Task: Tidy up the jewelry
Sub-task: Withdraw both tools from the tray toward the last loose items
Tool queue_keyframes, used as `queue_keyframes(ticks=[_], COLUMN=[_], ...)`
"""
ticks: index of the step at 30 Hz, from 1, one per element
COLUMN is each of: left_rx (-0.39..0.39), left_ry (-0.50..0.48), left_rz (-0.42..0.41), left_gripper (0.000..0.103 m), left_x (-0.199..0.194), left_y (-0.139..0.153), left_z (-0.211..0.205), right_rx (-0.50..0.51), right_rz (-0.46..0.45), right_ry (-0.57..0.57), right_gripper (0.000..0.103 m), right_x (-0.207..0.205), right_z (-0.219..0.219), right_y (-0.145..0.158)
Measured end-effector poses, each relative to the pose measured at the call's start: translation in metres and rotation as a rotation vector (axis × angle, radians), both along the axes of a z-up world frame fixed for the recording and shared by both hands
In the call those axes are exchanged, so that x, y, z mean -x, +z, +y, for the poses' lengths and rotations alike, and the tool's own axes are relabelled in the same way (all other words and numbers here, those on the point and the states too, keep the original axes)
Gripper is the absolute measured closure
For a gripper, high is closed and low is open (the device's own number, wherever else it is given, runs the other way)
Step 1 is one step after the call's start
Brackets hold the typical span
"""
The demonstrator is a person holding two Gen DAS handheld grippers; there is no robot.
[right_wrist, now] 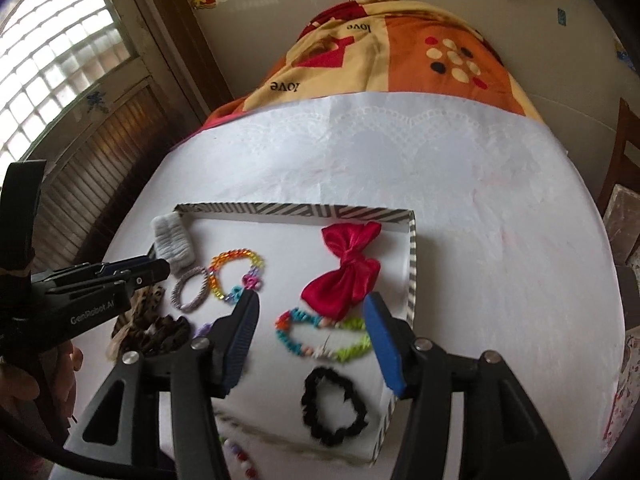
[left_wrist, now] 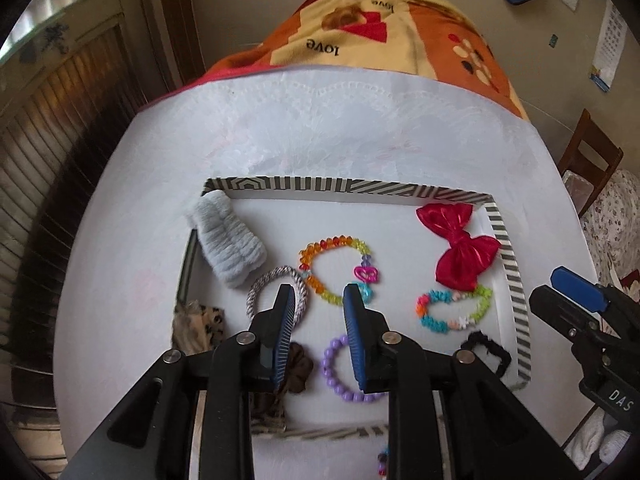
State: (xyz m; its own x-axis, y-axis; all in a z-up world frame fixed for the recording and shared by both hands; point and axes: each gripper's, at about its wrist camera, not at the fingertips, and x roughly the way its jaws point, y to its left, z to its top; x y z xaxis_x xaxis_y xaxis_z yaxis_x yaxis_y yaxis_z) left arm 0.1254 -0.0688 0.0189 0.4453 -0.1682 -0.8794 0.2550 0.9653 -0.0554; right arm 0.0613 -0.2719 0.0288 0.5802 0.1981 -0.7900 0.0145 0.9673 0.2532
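A striped-rim box (left_wrist: pixel 508 256) (right_wrist: pixel 412 264) on the white table holds a red bow (left_wrist: pixel 460 244) (right_wrist: pixel 344 272), a rainbow bead bracelet (left_wrist: pixel 332 268) (right_wrist: pixel 236 276), a silver scrunchie (left_wrist: pixel 276 296) (right_wrist: pixel 190 290), a teal-green bracelet (left_wrist: pixel 452 308) (right_wrist: pixel 324 336), a purple bead bracelet (left_wrist: pixel 340 372), a black scrunchie (left_wrist: pixel 488 350) (right_wrist: pixel 332 408) and a brown scrunchie (left_wrist: pixel 298 368) (right_wrist: pixel 160 336). A grey fluffy band (left_wrist: pixel 228 236) (right_wrist: pixel 174 246) hangs over the left rim. My left gripper (left_wrist: pixel 316 292) (right_wrist: pixel 132 272) is open and empty above the box. My right gripper (right_wrist: pixel 310 300) (left_wrist: pixel 576 294) is open and empty over the teal-green bracelet.
A leopard-print scrunchie (left_wrist: pixel 198 326) (right_wrist: pixel 140 304) lies at the box's left edge. Some beads (left_wrist: pixel 383 462) (right_wrist: pixel 240 456) lie outside the near rim. A patterned blanket (left_wrist: pixel 384 28) covers the far side of the table. A wooden chair (left_wrist: pixel 588 156) stands at right.
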Motion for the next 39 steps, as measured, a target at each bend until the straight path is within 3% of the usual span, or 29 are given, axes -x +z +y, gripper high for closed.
queue_keyframes(ticks=[15,26,39], left_rx=[0.0,-0.019,-0.025], left_ry=[-0.024,-0.058,-0.085], left_rz=[-0.044,-0.052,-0.057], left_gripper=[0.086,0.086,0.086], left_x=[0.074,0.121,0.15], left_y=[0.02,0.019,0.022], left_z=[0.023,0.04,0.053], right_rx=[0.041,0.048,0.046], right_rz=[-0.05,-0.037,-0.025], right_ry=[0.016,0.008,0.0], right_gripper=[0.045,0.041,0.04], right_x=[0.079,0.125,0.155], right_z=[0.042,0.062,0.077], right_y=[0.035,0.033,0.03])
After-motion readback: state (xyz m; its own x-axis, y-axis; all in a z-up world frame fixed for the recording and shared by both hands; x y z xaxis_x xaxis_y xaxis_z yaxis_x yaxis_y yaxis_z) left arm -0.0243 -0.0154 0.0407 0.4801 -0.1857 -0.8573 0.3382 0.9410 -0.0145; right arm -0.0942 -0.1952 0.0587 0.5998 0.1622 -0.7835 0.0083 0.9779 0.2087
